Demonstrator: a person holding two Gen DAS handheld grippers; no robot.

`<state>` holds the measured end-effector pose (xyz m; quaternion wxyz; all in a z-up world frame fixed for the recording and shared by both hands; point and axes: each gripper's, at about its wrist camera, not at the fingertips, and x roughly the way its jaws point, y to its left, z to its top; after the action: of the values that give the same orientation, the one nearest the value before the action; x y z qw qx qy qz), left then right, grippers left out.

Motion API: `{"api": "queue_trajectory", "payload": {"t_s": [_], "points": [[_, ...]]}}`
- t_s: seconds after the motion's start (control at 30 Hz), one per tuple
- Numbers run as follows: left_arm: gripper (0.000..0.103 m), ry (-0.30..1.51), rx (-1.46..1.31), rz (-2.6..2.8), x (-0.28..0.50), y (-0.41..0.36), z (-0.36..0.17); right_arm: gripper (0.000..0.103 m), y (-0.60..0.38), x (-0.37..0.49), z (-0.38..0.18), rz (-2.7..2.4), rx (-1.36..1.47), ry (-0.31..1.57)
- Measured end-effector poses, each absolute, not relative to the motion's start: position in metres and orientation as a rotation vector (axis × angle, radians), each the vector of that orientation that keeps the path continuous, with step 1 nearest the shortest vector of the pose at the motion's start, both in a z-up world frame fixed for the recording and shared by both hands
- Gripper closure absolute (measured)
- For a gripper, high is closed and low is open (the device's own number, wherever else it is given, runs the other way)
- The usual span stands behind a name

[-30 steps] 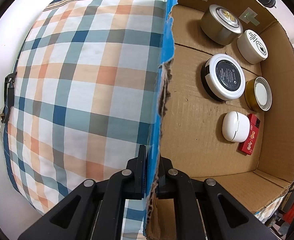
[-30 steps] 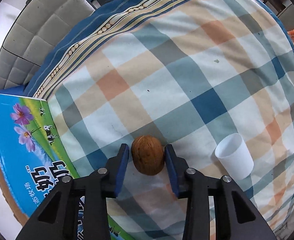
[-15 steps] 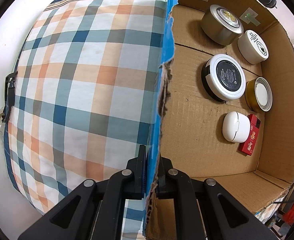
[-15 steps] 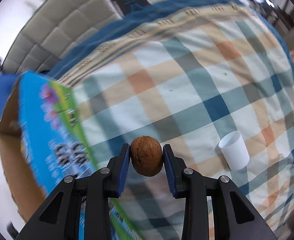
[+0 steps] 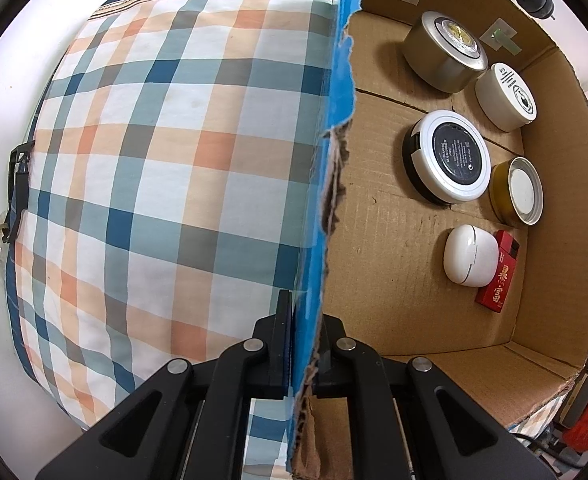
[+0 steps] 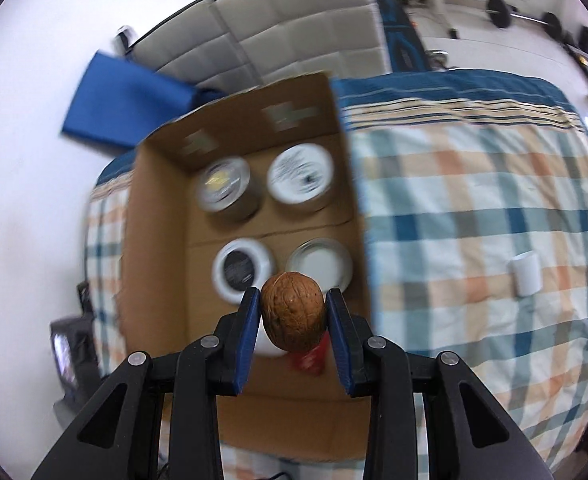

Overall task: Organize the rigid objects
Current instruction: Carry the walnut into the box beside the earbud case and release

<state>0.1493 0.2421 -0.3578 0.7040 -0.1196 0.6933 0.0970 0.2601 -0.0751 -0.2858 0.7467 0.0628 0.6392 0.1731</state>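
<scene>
**Walnut over the box — drop spot lies ahead and below**

Your right gripper has the walnut clenched between its blue pads, long axis running up and down in the right wrist view, wrinkled brown shell bulging past both pad edges. It hangs above the open cardboard box, which fills the centre of that view. The picture is smeared, so take fine detail with caution.

The relation that counts: bare cardboard floor lies left of and below the nut in that view, while straight beyond it sit the black-and-white round tin and the gold jar with the white lid. I'd judge the free patch on the lower left the safer landing — a round, hard shell will roll on smooth board.

Your left gripper is shut on the torn, blue-printed box wall, pinning it upright. From that side you see the row against the far wall: silver tin, white tub, the black-and-white tin, gold jar, a glossy white pebble-shaped case and a red packet touching it.

The box rests on a bed with a checked cover; a white cup lies there at the right of the right wrist view, well apart.
</scene>
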Motion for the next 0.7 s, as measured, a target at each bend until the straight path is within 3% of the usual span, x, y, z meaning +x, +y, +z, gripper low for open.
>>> {"api": "queue_trajectory", "payload": {"t_s": [0.7], "points": [[0.098,1.532,-0.296,0.196,0.144,0.252,-0.359,0.067,0.007,0.219,-0.327,0.531,0.143,1.538]]}}
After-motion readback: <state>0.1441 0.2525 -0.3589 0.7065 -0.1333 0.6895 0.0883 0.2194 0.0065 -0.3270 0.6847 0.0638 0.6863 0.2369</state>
